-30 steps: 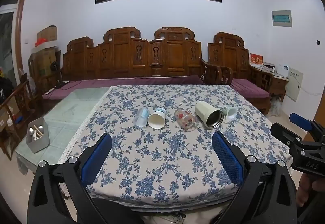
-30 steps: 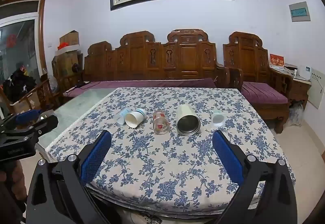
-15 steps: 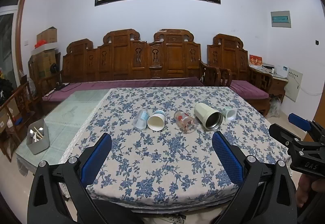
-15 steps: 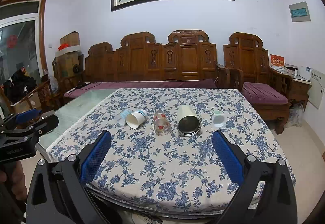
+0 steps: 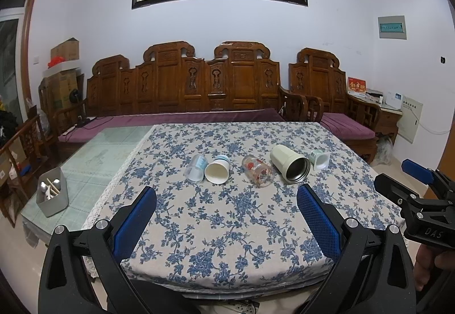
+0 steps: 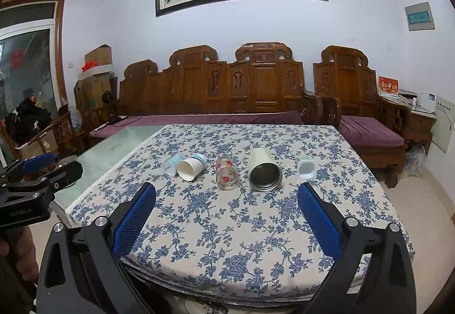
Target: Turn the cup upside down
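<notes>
Several cups lie on their sides in a row on the blue-flowered tablecloth [image 5: 227,217]: a clear plastic cup [image 5: 195,168], a white paper cup [image 5: 217,170], a glass with red flowers [image 5: 257,171], a cream steel tumbler [image 5: 289,163] and a small pale green cup [image 5: 320,159]. The right wrist view shows the same row: plastic cup [image 6: 172,164], paper cup [image 6: 192,166], glass [image 6: 226,173], tumbler [image 6: 264,170], green cup [image 6: 306,167]. My left gripper [image 5: 226,214] and right gripper [image 6: 226,213] are open and empty, held before the table's near edge, well short of the cups.
A grey cutlery holder [image 5: 52,196] stands on the bare glass tabletop [image 5: 93,157] at the left. A carved wooden sofa [image 5: 199,92] runs behind the table, an armchair [image 5: 335,103] at the right. The right gripper also shows at the left wrist view's right edge [image 5: 418,200].
Both views have tilted up slightly, so the table and cups sit a little lower in frame. The cups have not moved. Both grippers stay open.
</notes>
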Available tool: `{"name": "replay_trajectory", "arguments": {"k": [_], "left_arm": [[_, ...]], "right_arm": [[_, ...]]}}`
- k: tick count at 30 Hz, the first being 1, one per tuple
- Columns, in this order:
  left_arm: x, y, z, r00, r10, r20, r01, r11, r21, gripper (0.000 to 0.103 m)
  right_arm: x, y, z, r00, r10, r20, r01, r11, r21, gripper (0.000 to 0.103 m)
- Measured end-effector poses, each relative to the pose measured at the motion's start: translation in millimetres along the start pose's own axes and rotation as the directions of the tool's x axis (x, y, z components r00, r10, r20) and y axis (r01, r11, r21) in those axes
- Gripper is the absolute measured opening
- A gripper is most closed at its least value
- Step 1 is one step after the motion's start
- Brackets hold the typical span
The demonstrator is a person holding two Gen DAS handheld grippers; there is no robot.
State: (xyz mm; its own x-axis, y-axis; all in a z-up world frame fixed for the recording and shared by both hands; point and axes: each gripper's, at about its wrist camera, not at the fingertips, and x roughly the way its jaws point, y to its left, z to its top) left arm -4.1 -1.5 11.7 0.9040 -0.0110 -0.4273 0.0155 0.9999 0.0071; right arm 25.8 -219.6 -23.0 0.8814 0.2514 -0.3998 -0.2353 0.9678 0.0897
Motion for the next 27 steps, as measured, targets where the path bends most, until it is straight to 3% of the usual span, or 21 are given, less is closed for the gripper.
{"name": "replay_trajectory", "arguments": {"k": [27], "left_arm": [[-1.0, -2.1, -0.7, 1.000, 0.000, 0.004, 0.000, 1.000, 0.003, 0.095]], "right_arm": [[-0.2, -0.1, -0.8, 1.000, 0.000, 0.004, 0.000, 1.000, -0.001, 0.100]]}}
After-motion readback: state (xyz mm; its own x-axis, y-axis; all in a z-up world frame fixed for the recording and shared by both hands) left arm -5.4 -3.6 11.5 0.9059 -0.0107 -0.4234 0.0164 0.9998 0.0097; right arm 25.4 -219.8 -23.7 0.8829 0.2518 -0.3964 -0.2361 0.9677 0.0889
